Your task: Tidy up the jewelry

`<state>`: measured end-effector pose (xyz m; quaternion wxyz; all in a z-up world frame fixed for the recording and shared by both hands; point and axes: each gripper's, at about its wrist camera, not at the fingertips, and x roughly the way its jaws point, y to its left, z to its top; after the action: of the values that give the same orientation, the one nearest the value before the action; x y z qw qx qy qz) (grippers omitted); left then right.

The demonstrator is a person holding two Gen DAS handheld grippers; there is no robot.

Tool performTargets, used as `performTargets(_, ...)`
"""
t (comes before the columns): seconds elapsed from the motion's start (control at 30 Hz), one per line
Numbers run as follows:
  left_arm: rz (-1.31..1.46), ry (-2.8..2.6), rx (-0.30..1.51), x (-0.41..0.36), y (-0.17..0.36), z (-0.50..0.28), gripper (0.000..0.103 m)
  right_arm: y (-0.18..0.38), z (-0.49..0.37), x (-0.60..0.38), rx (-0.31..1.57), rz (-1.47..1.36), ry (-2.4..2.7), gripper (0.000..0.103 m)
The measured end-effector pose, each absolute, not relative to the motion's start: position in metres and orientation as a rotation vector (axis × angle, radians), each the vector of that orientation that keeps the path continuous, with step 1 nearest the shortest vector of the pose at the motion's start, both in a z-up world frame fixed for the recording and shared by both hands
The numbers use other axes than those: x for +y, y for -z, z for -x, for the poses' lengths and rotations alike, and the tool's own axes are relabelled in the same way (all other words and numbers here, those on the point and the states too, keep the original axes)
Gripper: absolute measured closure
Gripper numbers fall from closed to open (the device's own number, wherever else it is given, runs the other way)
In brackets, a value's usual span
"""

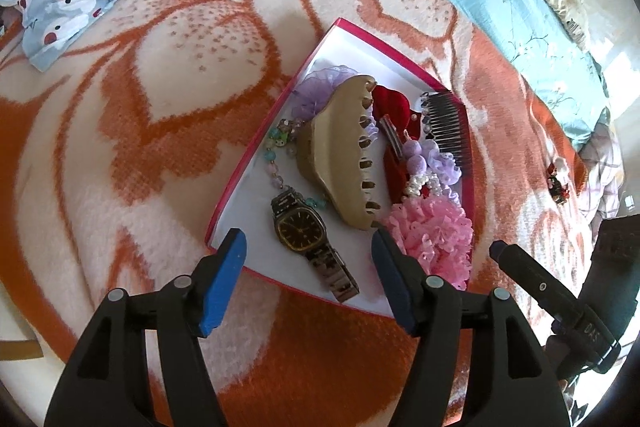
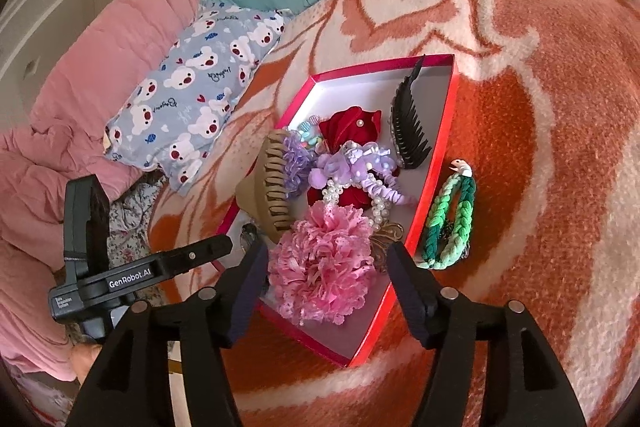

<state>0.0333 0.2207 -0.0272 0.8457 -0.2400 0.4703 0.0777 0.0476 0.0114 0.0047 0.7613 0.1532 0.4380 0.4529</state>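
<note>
Above the box (image 1: 404,61), both claws (image 1: 308,247) (image 2: 326,263) spread, empty.

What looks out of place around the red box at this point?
The green braided band lies on the blanket just outside the red box, while the other accessories sit inside. The tan claw clip leans over the box's wall. Both grippers are open and hold nothing.

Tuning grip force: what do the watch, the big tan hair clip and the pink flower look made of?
Watch: metal by the look, glossy linked band, dark glassy face.
Tan hair clip: likely hard plastic, smooth satin sheen, rigid teeth.
Pink flower: soft ruffled fabric, frilly dotted edges, matte.
</note>
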Motion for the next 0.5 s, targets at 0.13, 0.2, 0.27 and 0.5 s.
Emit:
performTargets(0.13, 0.514, -0.161, 0.983, 0.221, 0.023, -0.027, 0.027, -0.005, -0.047, 0.008, 0.953, -0.351, -0.981, 0.033)
performTargets(0.2, 0.507, -0.163, 0.971, 0.221, 0.019, -0.022, 0.025, -0.005, -0.047, 0.006, 0.954, -0.358, -0.976, 0.03)
performTargets(0.27, 0.508, -0.158, 0.968, 0.22, 0.016, -0.018, 0.022, -0.005, -0.047, 0.004, 0.956, -0.371, -0.971, 0.026)
performTargets(0.5, 0.504, -0.154, 0.948, 0.218, 0.005, -0.004, 0.02, -0.01, -0.049, -0.009, 0.959, -0.453, -0.988, 0.014)
